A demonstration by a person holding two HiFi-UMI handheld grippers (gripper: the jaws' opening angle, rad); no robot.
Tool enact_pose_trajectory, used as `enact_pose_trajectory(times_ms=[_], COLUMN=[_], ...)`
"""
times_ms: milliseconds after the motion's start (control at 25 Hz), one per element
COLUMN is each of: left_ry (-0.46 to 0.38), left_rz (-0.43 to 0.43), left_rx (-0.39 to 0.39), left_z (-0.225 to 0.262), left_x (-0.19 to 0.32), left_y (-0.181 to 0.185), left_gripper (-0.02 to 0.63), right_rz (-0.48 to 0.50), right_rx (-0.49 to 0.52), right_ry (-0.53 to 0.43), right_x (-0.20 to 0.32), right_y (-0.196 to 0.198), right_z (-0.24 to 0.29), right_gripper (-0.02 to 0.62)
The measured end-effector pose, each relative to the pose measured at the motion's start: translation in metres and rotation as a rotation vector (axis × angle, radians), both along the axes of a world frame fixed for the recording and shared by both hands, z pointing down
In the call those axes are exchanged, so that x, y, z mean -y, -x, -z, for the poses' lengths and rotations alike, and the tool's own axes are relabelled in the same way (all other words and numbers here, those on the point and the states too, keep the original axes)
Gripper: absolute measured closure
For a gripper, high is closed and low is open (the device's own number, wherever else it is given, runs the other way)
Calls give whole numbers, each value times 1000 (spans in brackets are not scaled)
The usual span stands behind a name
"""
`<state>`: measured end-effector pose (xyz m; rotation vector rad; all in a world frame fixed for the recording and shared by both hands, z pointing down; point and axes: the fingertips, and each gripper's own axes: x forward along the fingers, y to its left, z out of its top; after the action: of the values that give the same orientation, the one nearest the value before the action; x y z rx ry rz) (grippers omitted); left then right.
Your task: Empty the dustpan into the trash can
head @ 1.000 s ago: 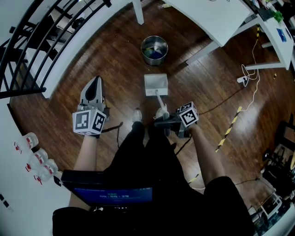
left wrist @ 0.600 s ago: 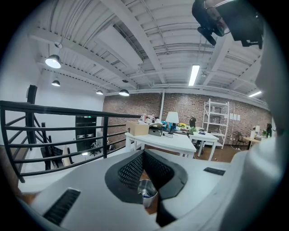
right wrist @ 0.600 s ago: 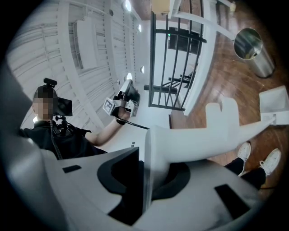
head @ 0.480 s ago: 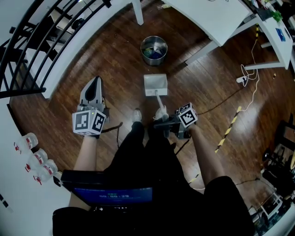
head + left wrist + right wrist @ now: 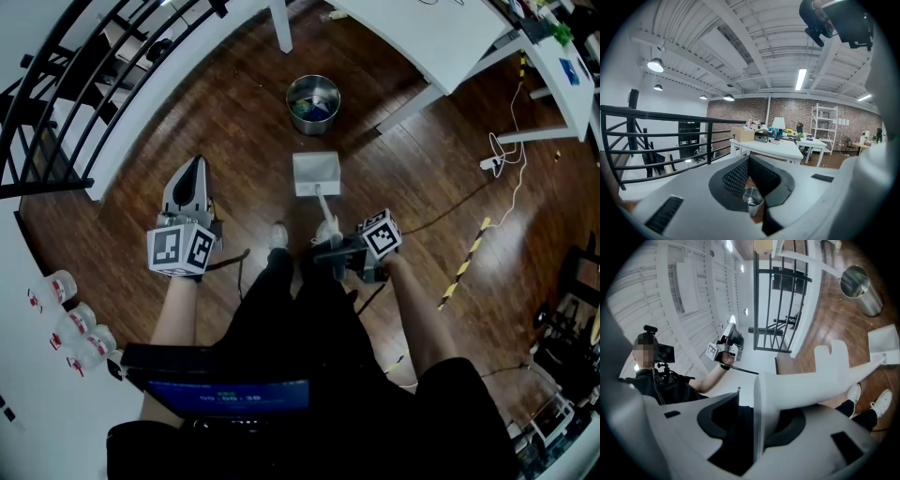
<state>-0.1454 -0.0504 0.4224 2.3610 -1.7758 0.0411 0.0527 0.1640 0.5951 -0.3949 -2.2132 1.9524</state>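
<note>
A white dustpan (image 5: 317,172) rests on the wooden floor, its long handle (image 5: 324,208) rising toward me. My right gripper (image 5: 325,247) is around the handle's top; its jaws have just been opening. In the right gripper view the handle (image 5: 811,385) lies against one jaw with a gap at the other, so the right gripper (image 5: 740,404) is open. The pan (image 5: 885,345) lies below the round metal trash can (image 5: 857,281). The trash can (image 5: 314,101) stands just beyond the dustpan. My left gripper (image 5: 194,164) is held to the left, shut and empty (image 5: 749,159), with the can (image 5: 752,199) visible beyond its jaws.
White desks (image 5: 441,37) stand behind and right of the can, with a table leg (image 5: 280,25) near it. A black railing (image 5: 84,84) runs along the left. Cables and a plug (image 5: 495,161) and a yellow-black strip (image 5: 469,258) lie at right. My shoes (image 5: 278,234) are by the handle.
</note>
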Motion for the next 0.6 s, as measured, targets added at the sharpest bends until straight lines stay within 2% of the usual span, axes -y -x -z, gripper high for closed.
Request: enact_pose_trajectory(times_ms=[560,600], left_ry=[-5,-5], left_rz=[9,10], left_rx=[-5,-5], left_z=[3,3], left_x=[-1,-1], left_y=[2,3], left_gripper=[606,606], right_rz=[-3,-3], right_rx=[-62,-69], right_ry=[-8,-8], right_x=[3,3], right_y=[-8,-10], right_z=[-13,-15], right_gripper=[437,412])
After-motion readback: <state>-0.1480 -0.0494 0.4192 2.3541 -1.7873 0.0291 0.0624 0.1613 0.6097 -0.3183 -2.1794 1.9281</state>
